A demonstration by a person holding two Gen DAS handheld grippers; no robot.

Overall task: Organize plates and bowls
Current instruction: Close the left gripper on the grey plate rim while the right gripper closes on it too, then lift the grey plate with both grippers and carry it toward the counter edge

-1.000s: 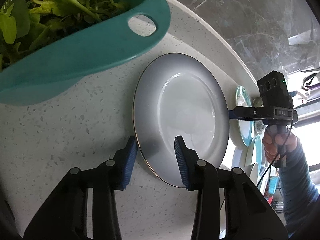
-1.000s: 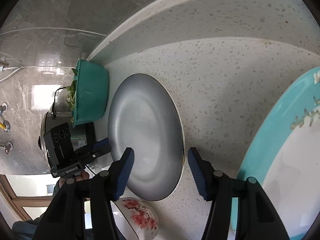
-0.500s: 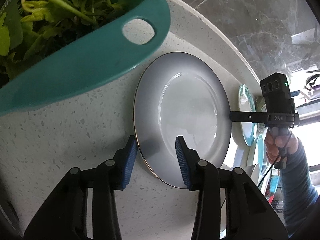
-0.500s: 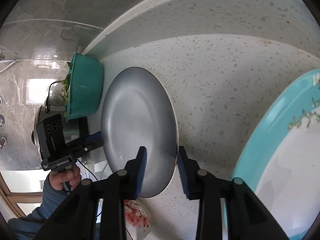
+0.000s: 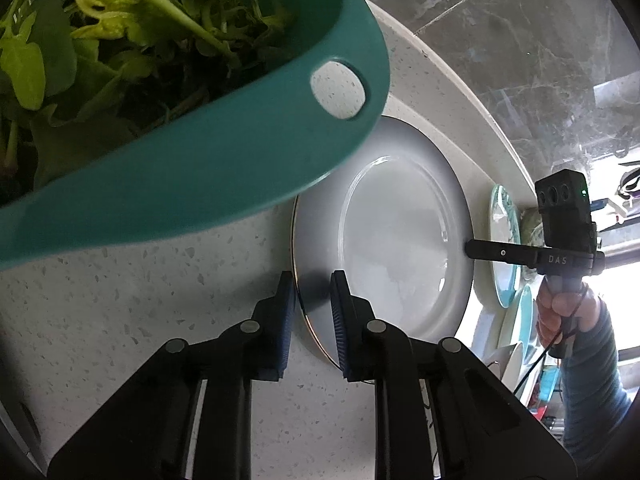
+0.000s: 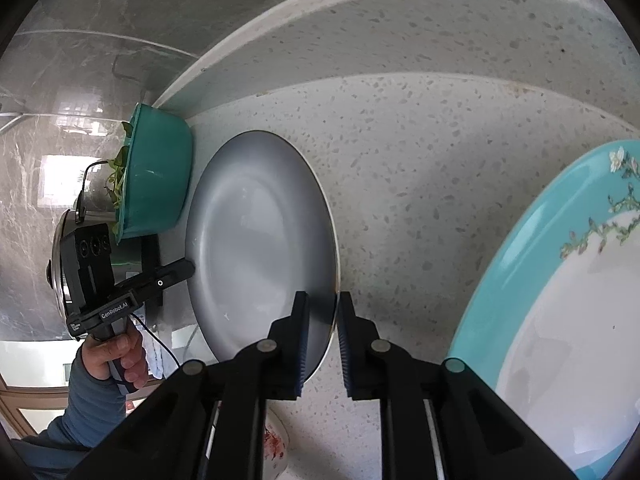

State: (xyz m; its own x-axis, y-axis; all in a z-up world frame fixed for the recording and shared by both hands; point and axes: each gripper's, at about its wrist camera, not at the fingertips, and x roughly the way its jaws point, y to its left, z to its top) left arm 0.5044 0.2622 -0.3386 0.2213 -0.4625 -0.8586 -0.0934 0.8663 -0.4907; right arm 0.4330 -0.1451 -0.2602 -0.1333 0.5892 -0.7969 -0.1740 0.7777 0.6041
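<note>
A grey plate [image 5: 400, 240] with a thin gold rim lies on the speckled white counter [image 5: 120, 300]. My left gripper [image 5: 313, 296] has its blue pads on either side of the plate's near rim, and its jaws are closing on that rim. In the right wrist view the same plate [image 6: 256, 240] has its opposite rim between the pads of my right gripper [image 6: 323, 312], whose jaws are also closing on it. Each view shows the other gripper at the plate's far edge, held by a hand in a blue sleeve.
A teal basin [image 5: 200, 168] full of green leaves overhangs the plate's upper left edge. A teal-rimmed floral plate [image 6: 540, 280] lies close on the right, a bowl with a red pattern [image 6: 276, 444] sits below, and a steel pot [image 6: 60, 264] stands behind the basin. A raised ledge [image 6: 400, 20] backs the counter.
Both grippers' jaws narrowed onto the grey plate's rim, the right from wide apart. The left view shifted so the basin looms larger and covers the plate's top edge.
</note>
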